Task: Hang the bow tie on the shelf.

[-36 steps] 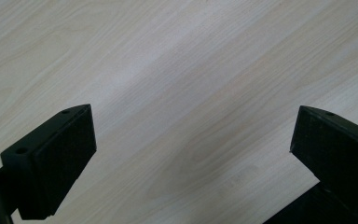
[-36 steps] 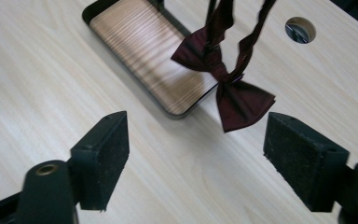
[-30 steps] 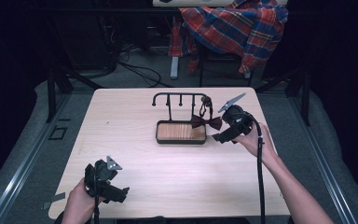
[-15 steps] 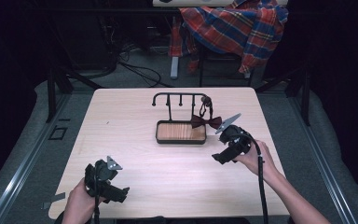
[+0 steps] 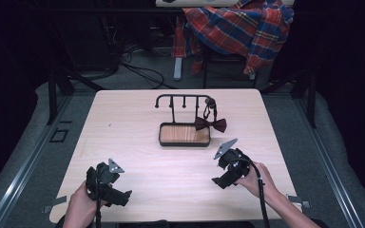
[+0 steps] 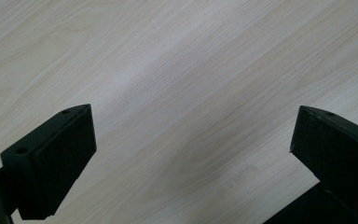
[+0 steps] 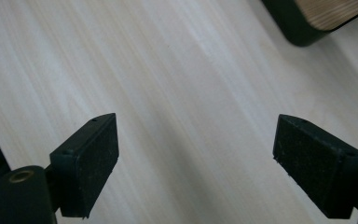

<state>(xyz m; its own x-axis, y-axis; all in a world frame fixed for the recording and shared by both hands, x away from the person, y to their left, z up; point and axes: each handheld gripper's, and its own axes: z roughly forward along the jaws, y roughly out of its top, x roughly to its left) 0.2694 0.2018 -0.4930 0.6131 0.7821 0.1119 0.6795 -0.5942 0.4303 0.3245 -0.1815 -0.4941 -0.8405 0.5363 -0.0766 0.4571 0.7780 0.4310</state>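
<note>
Bow tie, dark red, hanging by its strap from the right end of a black hook rack, resting against the right far edge of the rack's wooden tray base. Soft fabric, by the look of it light and floppy, not fragile; likely to sag and swing if lifted. Best taken at the centre knot or at the strap just below the hook, judged from the shape; wings too limp to give a firm pinch. Rack standing at the middle of the pale wooden surface, toward the far side.

Right gripper held low over the surface, near and right of the tray, well apart from the bow tie. Seen in the right gripper view: jaws spread wide, nothing between them but bare wood grain, one corner of the tray at upper right.

Left gripper at the near left edge of the surface, far from the rack. Seen in the left gripper view: jaws likewise wide apart, gripping nothing, bare wood beneath.

Beyond the surface, plaid shirt draped over a chair, cables on dark floor.
</note>
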